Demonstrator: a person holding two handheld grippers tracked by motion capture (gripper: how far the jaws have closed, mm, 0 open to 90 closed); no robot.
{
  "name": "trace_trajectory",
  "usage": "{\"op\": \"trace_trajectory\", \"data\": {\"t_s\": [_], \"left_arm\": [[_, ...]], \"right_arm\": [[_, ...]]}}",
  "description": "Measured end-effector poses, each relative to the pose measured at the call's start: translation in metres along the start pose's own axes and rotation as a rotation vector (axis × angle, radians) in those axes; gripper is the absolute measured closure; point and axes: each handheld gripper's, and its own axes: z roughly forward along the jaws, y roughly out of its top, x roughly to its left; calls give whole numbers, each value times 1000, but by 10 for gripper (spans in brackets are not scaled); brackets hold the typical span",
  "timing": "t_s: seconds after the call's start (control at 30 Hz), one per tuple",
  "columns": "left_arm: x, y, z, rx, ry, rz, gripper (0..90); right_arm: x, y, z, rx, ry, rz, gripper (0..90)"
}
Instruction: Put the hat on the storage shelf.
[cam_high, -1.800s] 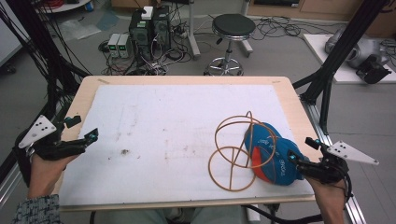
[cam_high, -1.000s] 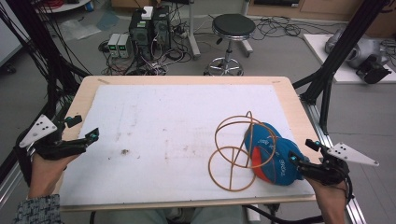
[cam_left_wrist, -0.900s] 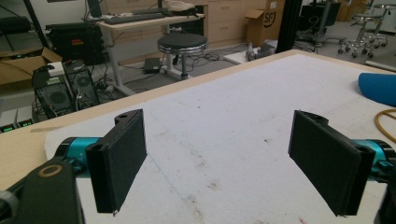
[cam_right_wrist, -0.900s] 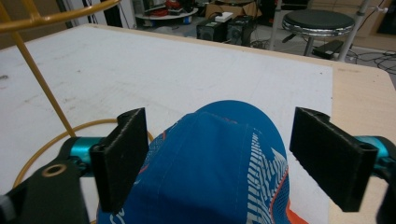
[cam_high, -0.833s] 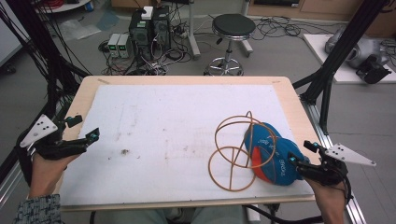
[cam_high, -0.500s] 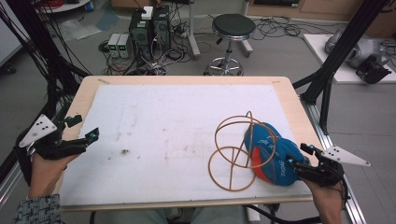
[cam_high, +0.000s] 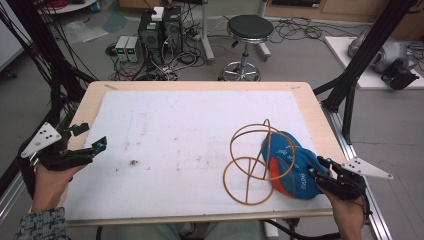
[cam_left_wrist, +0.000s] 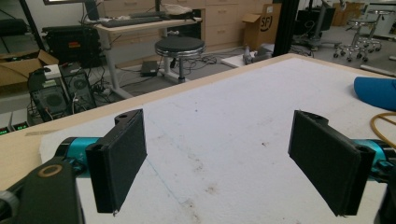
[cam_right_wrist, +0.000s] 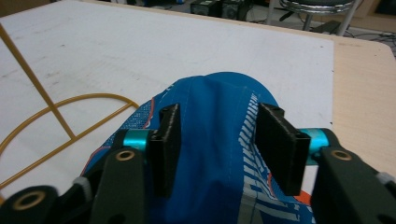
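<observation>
A blue cap (cam_high: 289, 162) with orange trim and white lettering lies at the table's front right, leaning on a yellow wire stand (cam_high: 252, 160) made of rings. My right gripper (cam_high: 315, 167) has its jaws on either side of a raised fold of the cap (cam_right_wrist: 215, 93) and is shut on it. The wire stand (cam_right_wrist: 56, 112) curves past on the left of that view. My left gripper (cam_high: 91, 136) hovers at the table's left edge, open, with nothing between its jaws (cam_left_wrist: 219, 168). The cap (cam_left_wrist: 376, 91) shows far off in that view.
A white sheet (cam_high: 190, 125) covers most of the wooden table (cam_high: 320, 120). Black frame posts (cam_high: 350, 95) stand at both sides. Beyond the far edge are a stool (cam_high: 250, 27) and computer cases (cam_high: 160, 25) on the floor.
My right gripper has moved a little left onto the cap's near edge and closed on its fabric. The left gripper has stayed put.
</observation>
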Motion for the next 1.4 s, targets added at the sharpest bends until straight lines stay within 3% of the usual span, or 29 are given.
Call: {"op": "trace_trajectory", "data": {"t_s": [0.43, 0.9, 1.4], "left_arm": [[-3, 1, 3, 6, -13, 1, 196], [-2, 4, -1, -14, -12, -1, 196], [-1, 5, -2, -20, -13, -3, 196]], "right_arm": [[8, 7, 5, -3, -65, -26, 880], [4, 22, 6, -55, -93, 20, 891], [3, 73, 13, -139, -117, 15, 893]]}}
